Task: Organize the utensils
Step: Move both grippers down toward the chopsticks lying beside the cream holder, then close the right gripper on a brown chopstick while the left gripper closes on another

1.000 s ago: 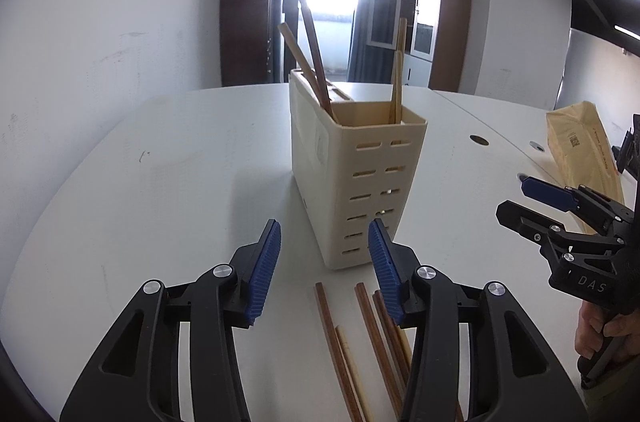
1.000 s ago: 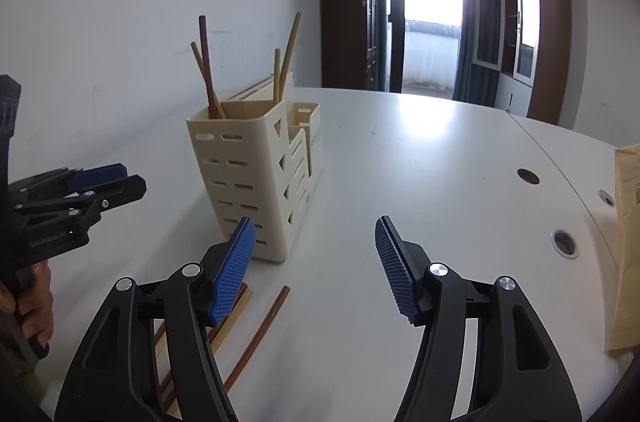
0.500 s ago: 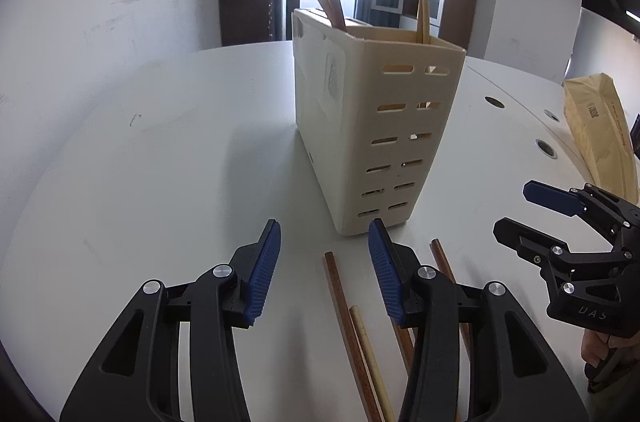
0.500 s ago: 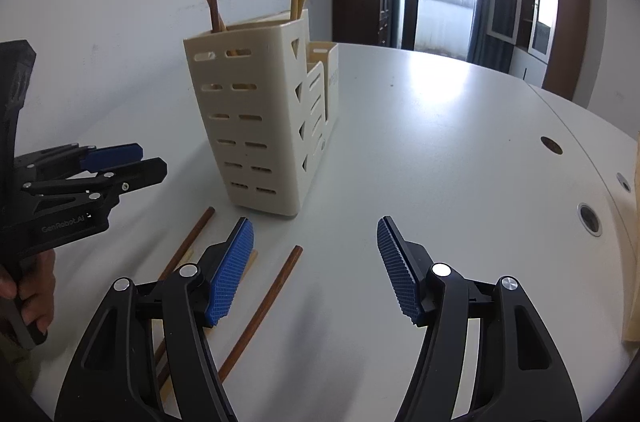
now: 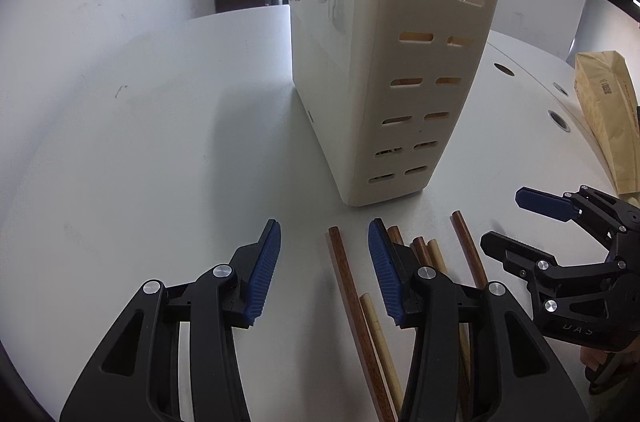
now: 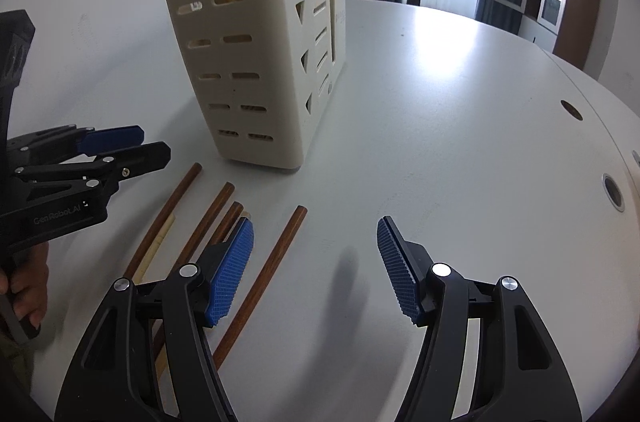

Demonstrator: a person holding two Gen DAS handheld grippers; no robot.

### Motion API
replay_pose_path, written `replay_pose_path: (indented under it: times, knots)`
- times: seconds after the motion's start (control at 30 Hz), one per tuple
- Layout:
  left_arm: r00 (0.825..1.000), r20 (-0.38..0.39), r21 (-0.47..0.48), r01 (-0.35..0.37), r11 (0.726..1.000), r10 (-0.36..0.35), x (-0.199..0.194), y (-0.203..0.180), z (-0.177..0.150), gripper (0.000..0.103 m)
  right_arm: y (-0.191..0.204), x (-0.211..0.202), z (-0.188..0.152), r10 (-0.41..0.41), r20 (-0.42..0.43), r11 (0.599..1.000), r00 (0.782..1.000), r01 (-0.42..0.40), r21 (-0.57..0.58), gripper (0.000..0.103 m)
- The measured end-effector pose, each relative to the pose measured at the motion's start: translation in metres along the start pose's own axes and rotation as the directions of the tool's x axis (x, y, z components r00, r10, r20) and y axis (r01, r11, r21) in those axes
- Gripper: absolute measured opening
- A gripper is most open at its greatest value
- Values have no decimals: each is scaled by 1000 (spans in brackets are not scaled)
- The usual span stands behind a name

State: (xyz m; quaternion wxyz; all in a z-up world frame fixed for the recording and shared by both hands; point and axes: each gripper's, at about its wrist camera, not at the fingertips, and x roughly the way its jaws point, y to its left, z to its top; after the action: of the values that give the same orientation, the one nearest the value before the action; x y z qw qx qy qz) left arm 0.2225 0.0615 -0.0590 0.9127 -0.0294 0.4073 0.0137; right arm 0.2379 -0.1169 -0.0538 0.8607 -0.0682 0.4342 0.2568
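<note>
Left gripper [image 5: 324,262]: jaws stood apart and empty, straddling the tip of one dark chopstick [image 5: 354,306] on the white table [image 5: 140,162].
Right gripper [image 6: 316,266]: jaws stood wider apart, empty, with a lone dark chopstick [image 6: 272,270] lying just inside its left pad.
Risk, crowding: loose chopsticks [image 6: 188,234] lay close together at 6 o'clock of the holder, so a closing pad would likely have pinched two or rolled one away.
Risk, collision: both grippers hovered near each other and could have knocked together.
Holder [image 6: 248,62]: cream slotted caddy, upright; several chopsticks stood in its tall compartment, while what the lower one held was hidden.
</note>
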Motion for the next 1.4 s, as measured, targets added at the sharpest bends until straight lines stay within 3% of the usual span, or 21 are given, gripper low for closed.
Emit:
replay_pose_path:
  times: [0.2,0.47,0.73,0.83,0.9,1.0,1.2,1.4]
  knots:
    - [998,-59,-2,-9,1000,9,20,3,-3,46,1,16,-1,-9,-33,1000,999,9,3,64]
    - [997,-83,5,-4,1000,4,29,1,-1,46,3,25,-2,-38,-66,999,997,39,12,58]
    - [995,-101,18,-7,1000,9,39,-7,0,32,1,29,3,-64,-70,998,995,64,-6,50]
    - [994,-107,35,-17,999,21,40,-11,0,19,3,28,2,-60,-77,998,995,59,-15,41]
    - [993,-118,44,-18,999,23,40,-12,1,10,4,26,2,-47,-82,999,996,45,-27,28]
    - [992,-122,58,-19,998,26,40,-13,0,9,3,25,2,-38,-80,999,996,37,-21,16]
    - [992,-124,44,-19,999,25,38,-8,-1,7,2,23,0,-35,-75,999,997,34,-12,8]
    - [997,-74,27,-20,999,22,22,-5,6,7,-3,13,2,-17,-47,1000,999,18,9,8]
